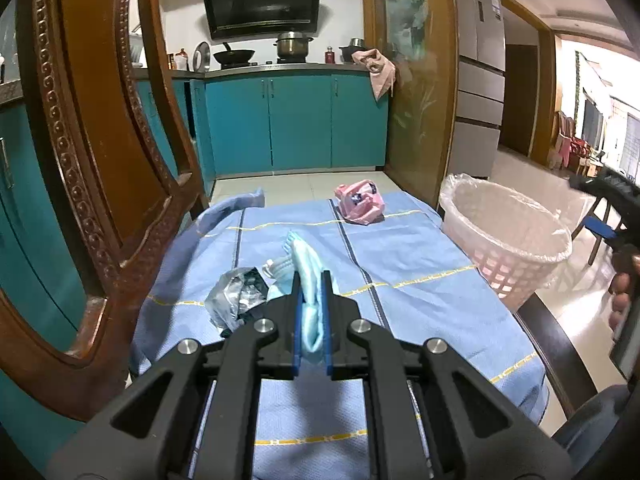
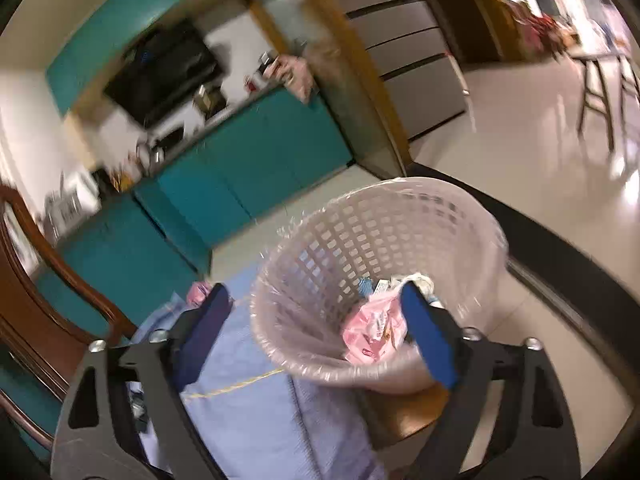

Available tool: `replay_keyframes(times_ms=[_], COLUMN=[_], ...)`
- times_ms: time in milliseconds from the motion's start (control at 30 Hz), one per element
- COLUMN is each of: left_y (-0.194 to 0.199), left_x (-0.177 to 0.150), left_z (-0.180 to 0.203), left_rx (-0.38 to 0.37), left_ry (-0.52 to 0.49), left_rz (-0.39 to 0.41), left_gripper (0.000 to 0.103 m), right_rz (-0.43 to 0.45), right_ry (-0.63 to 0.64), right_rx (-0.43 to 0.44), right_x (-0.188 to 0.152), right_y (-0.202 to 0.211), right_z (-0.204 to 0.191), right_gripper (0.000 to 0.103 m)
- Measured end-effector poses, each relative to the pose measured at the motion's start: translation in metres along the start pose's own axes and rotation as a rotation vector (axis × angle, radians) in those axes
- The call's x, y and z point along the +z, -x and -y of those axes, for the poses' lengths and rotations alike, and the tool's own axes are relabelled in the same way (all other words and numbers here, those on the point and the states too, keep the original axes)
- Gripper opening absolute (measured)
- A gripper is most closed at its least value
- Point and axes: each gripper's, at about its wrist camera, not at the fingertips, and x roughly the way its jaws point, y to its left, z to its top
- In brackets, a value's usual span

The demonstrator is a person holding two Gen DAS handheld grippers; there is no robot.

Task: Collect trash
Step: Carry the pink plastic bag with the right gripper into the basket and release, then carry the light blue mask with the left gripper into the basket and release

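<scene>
My left gripper [image 1: 311, 280] is shut on a light blue face mask [image 1: 308, 276] just above the blue tablecloth [image 1: 420, 252]. A crumpled silver wrapper [image 1: 236, 296] lies just left of it, and a pink wrapper [image 1: 360, 203] lies at the table's far end. A pink lined basket [image 1: 508, 240] stands at the table's right edge. My right gripper [image 2: 316, 308] is open and empty above the basket [image 2: 320, 240], which holds a pink wrapper [image 2: 372, 330] and other scraps. The right gripper also shows in the left wrist view [image 1: 600, 208], above the basket.
A carved wooden chair back [image 1: 80, 160] stands close on the left of the table. Teal kitchen cabinets [image 1: 296, 120] and a glass-panelled partition [image 1: 416, 80] are beyond the table. The dark table rim [image 1: 548, 328] shows at the right, with tiled floor past it.
</scene>
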Motion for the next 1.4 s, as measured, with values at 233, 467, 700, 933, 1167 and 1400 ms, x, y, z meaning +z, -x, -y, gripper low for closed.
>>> replay_keyframes(times_ms=[233,467,700,933,1167,1400], left_y=[-0.010,-0.043,-0.089,-0.049,-0.010,-0.024], left_x=[0.010,0.110,0.132,0.049,0.006,-0.007], left_z=[0.038,0.154,0.210,0.104,-0.004,-0.032], left_rx=[-0.133,-0.400,-0.266,-0.079,0.065,0.089], left_ry=[-0.009,-0.082,-0.168,-0.146,0.015,0.051], left_rz=[-0.049,0.015,-0.017,-0.026,-0.027,-0.100], left_gripper=[0.009,0.013,0.098,0.098,0.098,0.098], right_rz=[0.140,0.206,0.204,0.058,-0.123,-0.137], right_ry=[-0.091,-0.146,-0.088,0.083,0.391,0.499], right_rx=[0.002,-0.025,0.002,0.113,0.200,0.212], right_x=[-0.001,0.004,0.003,-0.012,-0.064,-0.084], right_y=[0.037,0.045,0.045,0.023,0.008,0.012], right_z=[0.016,0.029,0.021,-0.023,-0.098,-0.121], right_gripper=[0.096,0.096,0.096,0.096,0.096,0.096])
